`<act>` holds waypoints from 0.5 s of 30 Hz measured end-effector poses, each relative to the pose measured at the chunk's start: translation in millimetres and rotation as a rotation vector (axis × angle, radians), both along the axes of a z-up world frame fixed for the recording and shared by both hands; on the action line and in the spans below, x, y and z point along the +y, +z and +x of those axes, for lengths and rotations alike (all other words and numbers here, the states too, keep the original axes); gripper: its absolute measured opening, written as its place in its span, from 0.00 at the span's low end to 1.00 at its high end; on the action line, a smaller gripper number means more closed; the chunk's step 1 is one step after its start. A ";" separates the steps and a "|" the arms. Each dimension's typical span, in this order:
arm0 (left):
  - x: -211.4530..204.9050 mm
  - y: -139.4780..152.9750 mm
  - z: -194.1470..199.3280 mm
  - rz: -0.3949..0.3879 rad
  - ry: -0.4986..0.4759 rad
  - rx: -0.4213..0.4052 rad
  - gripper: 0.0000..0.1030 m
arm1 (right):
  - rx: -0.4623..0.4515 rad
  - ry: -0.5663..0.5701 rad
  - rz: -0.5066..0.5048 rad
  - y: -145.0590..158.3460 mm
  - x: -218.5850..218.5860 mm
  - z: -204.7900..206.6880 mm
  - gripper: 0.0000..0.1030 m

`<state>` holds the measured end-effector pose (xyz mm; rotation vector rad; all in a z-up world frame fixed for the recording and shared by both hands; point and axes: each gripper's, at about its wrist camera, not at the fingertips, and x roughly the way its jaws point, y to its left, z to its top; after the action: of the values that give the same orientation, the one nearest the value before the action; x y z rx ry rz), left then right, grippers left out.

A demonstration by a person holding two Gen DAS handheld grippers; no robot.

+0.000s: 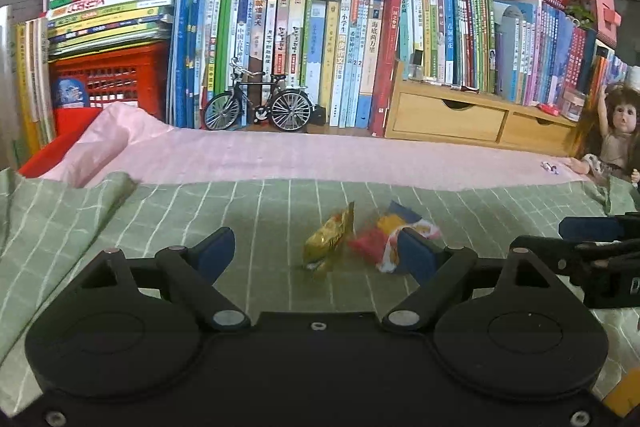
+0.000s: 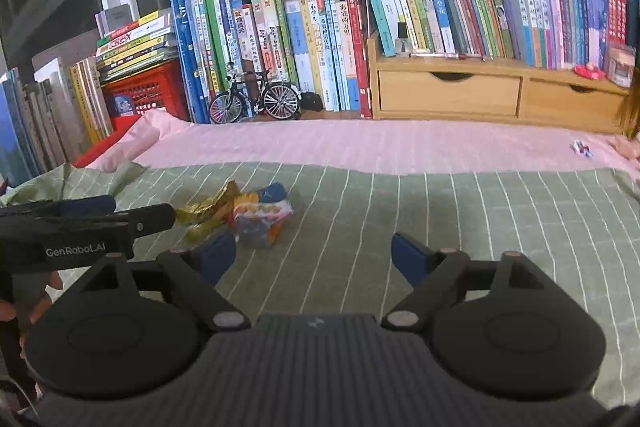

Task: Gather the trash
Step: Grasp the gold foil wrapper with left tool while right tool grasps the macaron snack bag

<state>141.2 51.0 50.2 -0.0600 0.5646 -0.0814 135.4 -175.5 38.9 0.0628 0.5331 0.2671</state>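
The left gripper [image 1: 316, 249] has its jaws wide apart with nothing pinched; the gold wrapper [image 1: 328, 241] lies in the gap at centre frame, and the red-and-white wrapper [image 1: 382, 245] sits against the inner face of the jaw on the right. The right gripper [image 2: 314, 255] is also spread and empty, the same litter up and left of it, by its left-hand jaw.

Closing now could catch only one wrapper, or nip the green checked cloth [image 1: 120, 227], since the foil lies flat and loose. The two grippers could also collide, being close.

A tiny wrapper [image 1: 549, 167] at far right on the pink sheet [image 1: 320, 155] is too small to identify.
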 end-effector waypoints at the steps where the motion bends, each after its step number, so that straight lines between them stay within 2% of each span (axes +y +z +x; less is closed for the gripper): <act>1: -0.4 -1.8 6.6 -0.005 0.010 0.009 0.85 | -0.006 0.008 -0.013 -0.6 2.0 3.4 0.90; 6: 3.5 -13.0 38.5 -0.059 0.051 0.059 0.85 | -0.024 0.047 -0.036 -3.6 11.8 13.5 0.95; 11: 0.0 -24.1 61.9 -0.045 0.056 0.098 0.82 | -0.024 0.092 -0.067 -8.1 22.4 21.0 0.99; 15: -3.0 -32.3 73.9 -0.058 0.039 0.128 0.73 | -0.009 0.118 -0.115 -13.3 32.2 28.8 1.00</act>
<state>215.2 48.0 17.9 -0.1338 0.6887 -0.0561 164.2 -143.2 25.6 -0.0815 0.5427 0.3508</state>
